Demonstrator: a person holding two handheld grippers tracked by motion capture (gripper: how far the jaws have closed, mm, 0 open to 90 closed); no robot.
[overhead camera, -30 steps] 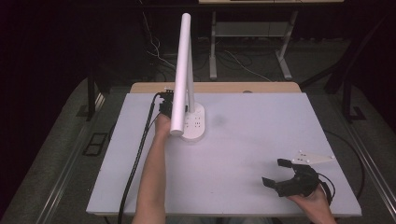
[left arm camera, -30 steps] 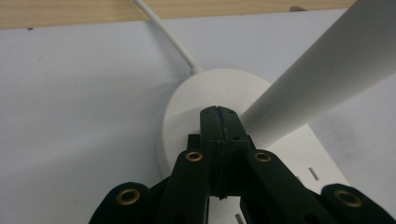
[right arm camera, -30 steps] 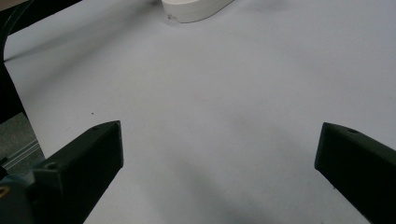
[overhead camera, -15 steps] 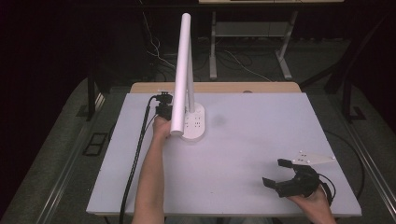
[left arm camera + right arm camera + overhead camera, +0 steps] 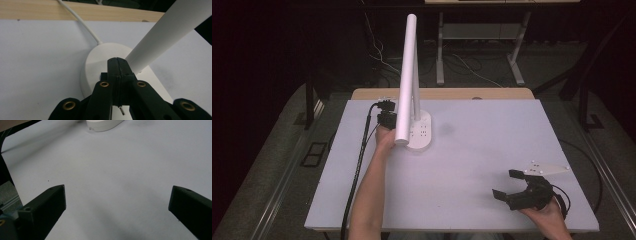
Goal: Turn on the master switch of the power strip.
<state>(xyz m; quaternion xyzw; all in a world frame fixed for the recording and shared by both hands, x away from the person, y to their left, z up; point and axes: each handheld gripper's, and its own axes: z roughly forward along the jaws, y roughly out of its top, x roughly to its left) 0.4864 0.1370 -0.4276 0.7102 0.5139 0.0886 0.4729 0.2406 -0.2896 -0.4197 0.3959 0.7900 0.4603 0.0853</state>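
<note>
A white desk lamp stands at the back of the white table (image 5: 472,150), with an oval base (image 5: 421,132) and a long tube head (image 5: 407,70) leaning toward me. My left gripper (image 5: 385,118) is shut just left of the base. In the left gripper view its jaws (image 5: 117,62) press together over the base (image 5: 97,62), and the lamp stem (image 5: 165,32) rises to their right. My right gripper (image 5: 506,183) rests open at the near right of the table. Between its fingers (image 5: 117,202) there is only bare table, with the lamp base (image 5: 103,124) far ahead.
The lamp's white cord (image 5: 80,23) runs from the base over a wooden strip (image 5: 462,93) along the table's far edge. A black cable (image 5: 359,170) trails from the left gripper down the left side. Desk legs and wires (image 5: 477,60) stand on the floor beyond.
My left gripper has edged slightly left and nearer beside the lamp base. The right gripper has stayed where it was, still open.
</note>
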